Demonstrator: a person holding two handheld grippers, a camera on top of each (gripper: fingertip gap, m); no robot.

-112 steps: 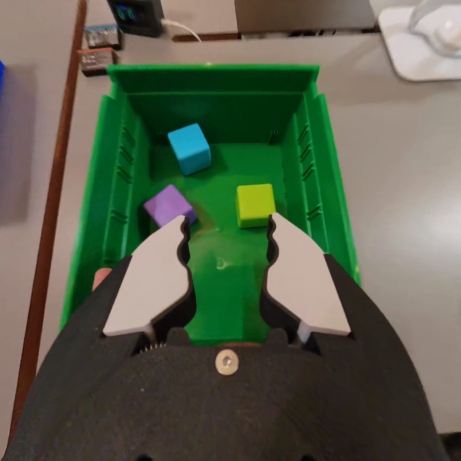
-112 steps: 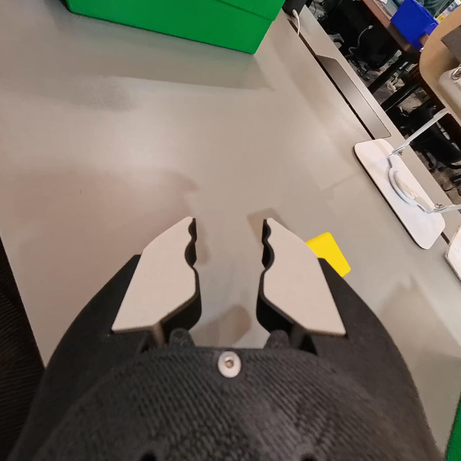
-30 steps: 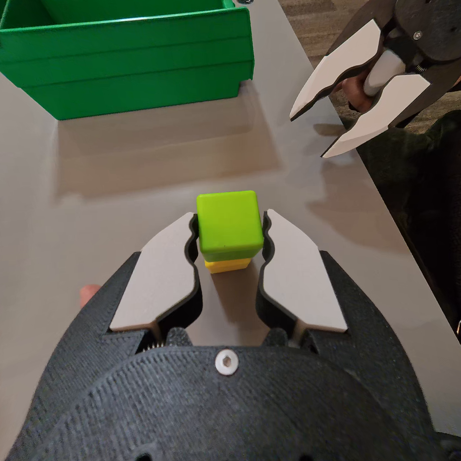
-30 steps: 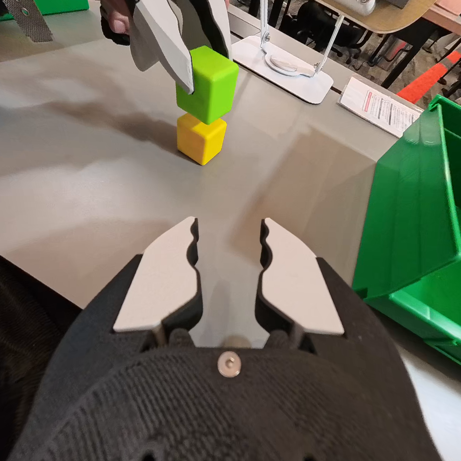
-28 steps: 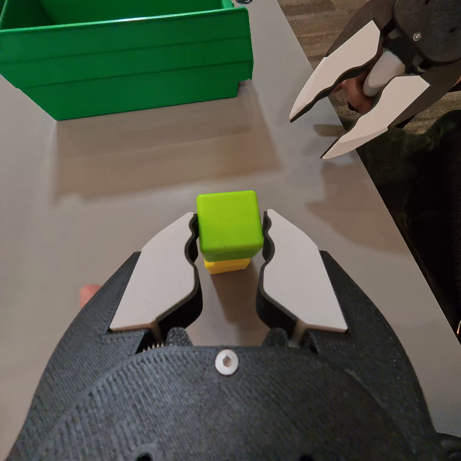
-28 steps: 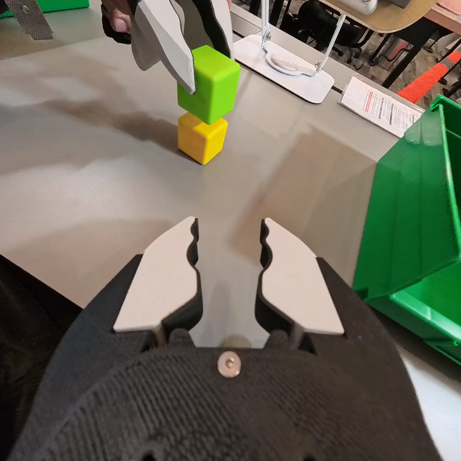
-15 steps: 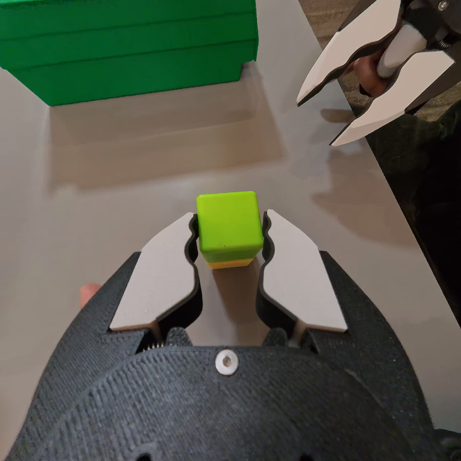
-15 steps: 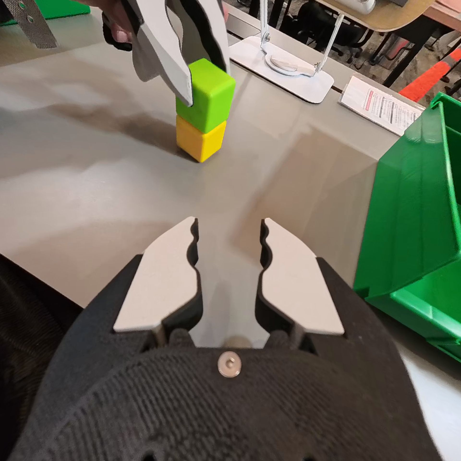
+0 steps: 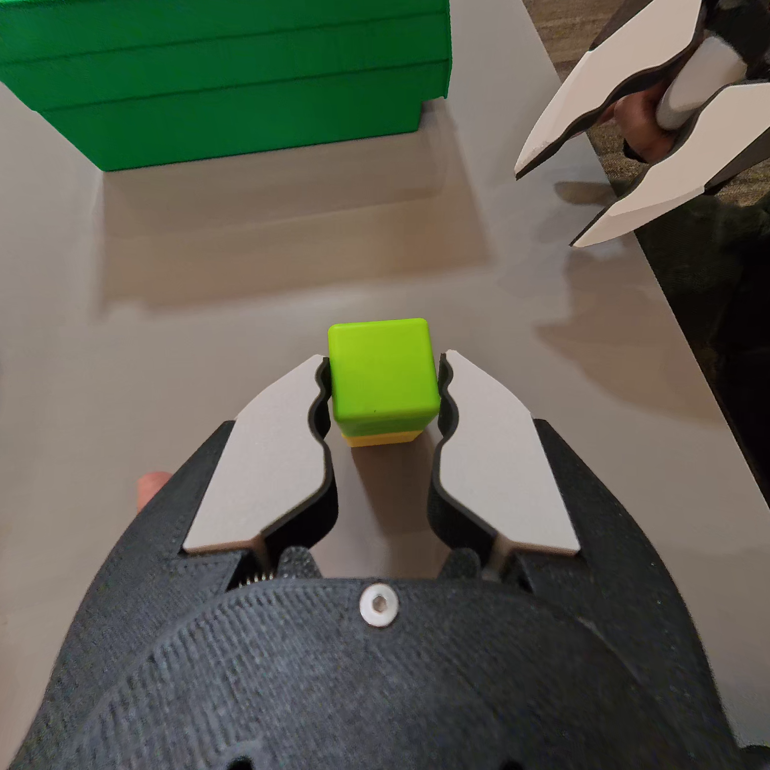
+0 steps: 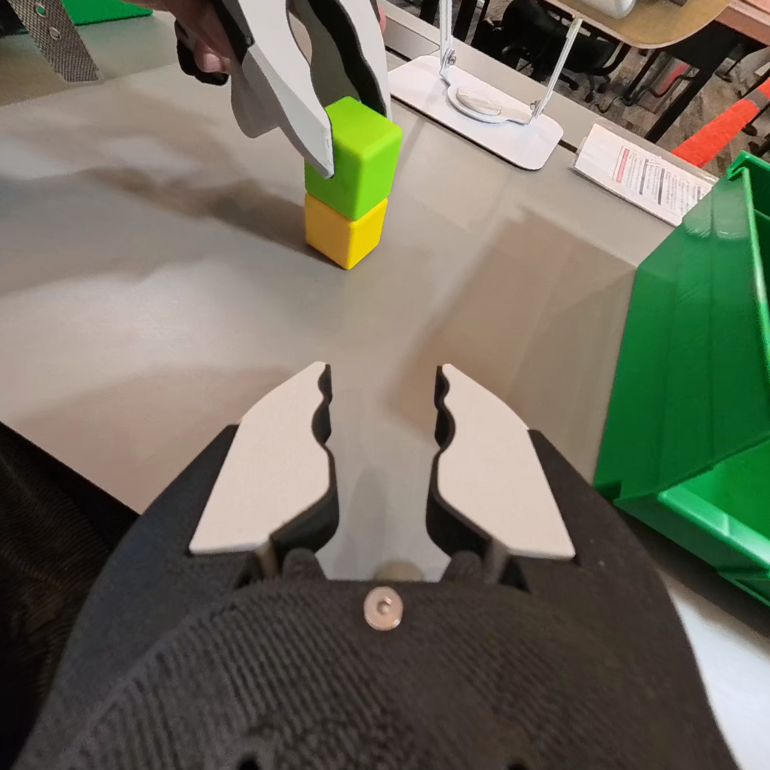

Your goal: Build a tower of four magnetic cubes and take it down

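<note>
A lime-green cube (image 9: 383, 377) is being gripped by the left tongs (image 9: 382, 373) and rested on a yellow cube (image 10: 343, 235) on the grey tabletop (image 9: 208, 291). The right tongs (image 10: 382, 389) are being held apart, empty. If skewed during release, the top cube could be toppled; one cube of each colour and one green bin (image 9: 225, 79) are being counted.

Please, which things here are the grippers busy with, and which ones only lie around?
Handled:
- left gripper, shut on the lime cube
- yellow cube, directly under the lime cube, touching it

Lying about:
- right gripper, open, holding nothing
- green bin
- white stand
- printed sheet
</note>
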